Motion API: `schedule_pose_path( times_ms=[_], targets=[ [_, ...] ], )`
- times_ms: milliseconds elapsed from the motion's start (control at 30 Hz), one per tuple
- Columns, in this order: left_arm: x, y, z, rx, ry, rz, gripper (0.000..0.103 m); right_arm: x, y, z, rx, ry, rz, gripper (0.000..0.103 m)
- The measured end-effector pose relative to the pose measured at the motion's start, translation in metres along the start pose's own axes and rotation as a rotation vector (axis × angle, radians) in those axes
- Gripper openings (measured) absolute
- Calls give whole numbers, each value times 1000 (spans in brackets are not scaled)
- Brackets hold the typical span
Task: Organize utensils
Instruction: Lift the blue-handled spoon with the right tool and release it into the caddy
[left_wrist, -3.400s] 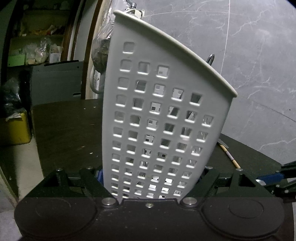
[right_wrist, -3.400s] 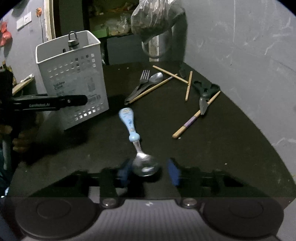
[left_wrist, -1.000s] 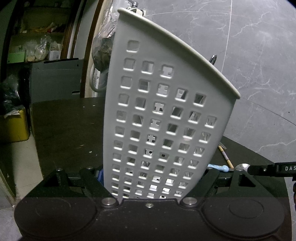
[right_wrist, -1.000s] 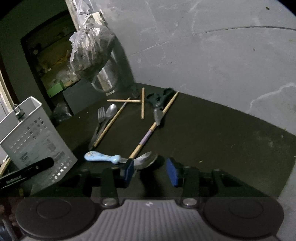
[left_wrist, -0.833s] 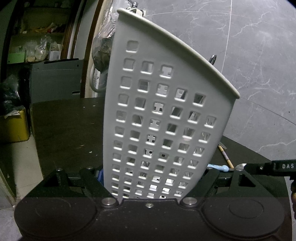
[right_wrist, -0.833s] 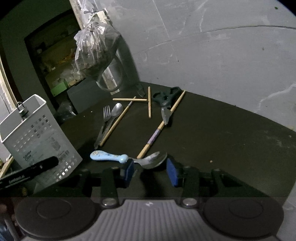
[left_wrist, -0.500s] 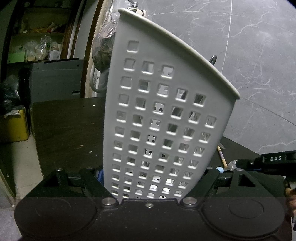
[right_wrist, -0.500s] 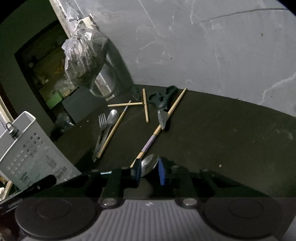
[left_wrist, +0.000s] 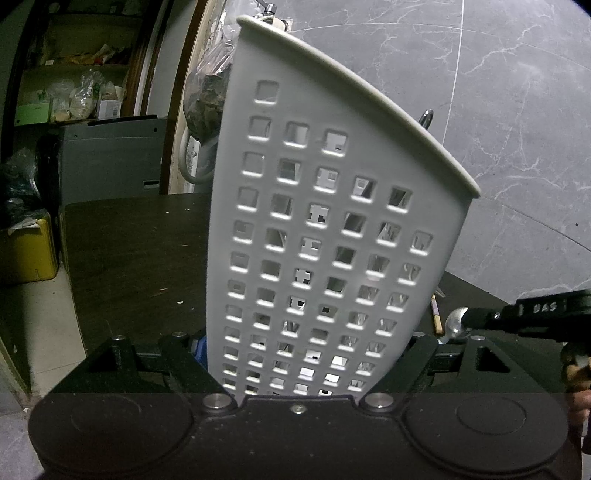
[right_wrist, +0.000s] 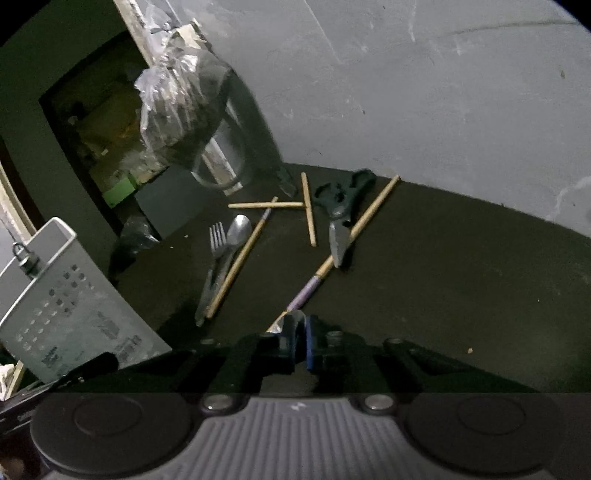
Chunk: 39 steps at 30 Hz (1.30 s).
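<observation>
1. Right claw (right_wrist: 300, 338) is pinching shut on the bowl of a spoon (right_wrist: 293, 318); only a sliver of shiny metal is showing between the blue pads. From the left wrist view, the same bowl (left_wrist: 457, 325) is poking out past the claw's tip, low over the dark table (right_wrist: 461, 280).
2. Left claw (left_wrist: 306, 354) is gripping the white basket (left_wrist: 332, 236) across its lower walls, holding it tilted, the open rim leaning toward the right.
3. Handling, as a judgement: the spoon is looking light and stiff, but the polished bowl is curved and slick, so a pinch there is likely to let it pivot or slide. The neck or handle would be giving a steadier hold; the handle itself is hidden behind the claw here.
4. The basket is thin perforated plastic, light and probably a bit springy; squeezing low on the walls is keeping it from folding.
5. Waiting on the table, well apart from the basket: a fork (right_wrist: 216, 240) and second spoon (right_wrist: 236, 230) lying side by side, several chopsticks (right_wrist: 240, 262) scattered about, and scissors (right_wrist: 340, 206) resting across one of them.
6. The scissors are looking heaviest and sharpest; the handles seem the safest place to take them.
</observation>
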<state>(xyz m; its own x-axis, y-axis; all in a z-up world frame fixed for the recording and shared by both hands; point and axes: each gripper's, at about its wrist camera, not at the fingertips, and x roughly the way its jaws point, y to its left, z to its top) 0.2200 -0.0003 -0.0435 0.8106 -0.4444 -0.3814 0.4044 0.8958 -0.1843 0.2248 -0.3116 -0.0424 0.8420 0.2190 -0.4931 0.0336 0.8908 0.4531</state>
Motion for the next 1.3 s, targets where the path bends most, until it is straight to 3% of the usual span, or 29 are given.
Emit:
schedule_pose_path(
  times_ms=[167, 533, 1000, 1300],
  targets=[
    [0, 0, 0, 1, -1, 1, 82, -19, 18, 7, -89, -88, 52, 2],
    [0, 0, -1, 2, -2, 1, 82, -47, 88, 17, -462, -278, 21, 1],
    [-1, 0, -1, 3, -1, -1, 82, -56, 119, 27, -628, -376, 11, 1],
    [-2, -4, -1, 11, -4, 9, 82, -89, 149, 50, -704, -615, 36, 1]
  ],
)
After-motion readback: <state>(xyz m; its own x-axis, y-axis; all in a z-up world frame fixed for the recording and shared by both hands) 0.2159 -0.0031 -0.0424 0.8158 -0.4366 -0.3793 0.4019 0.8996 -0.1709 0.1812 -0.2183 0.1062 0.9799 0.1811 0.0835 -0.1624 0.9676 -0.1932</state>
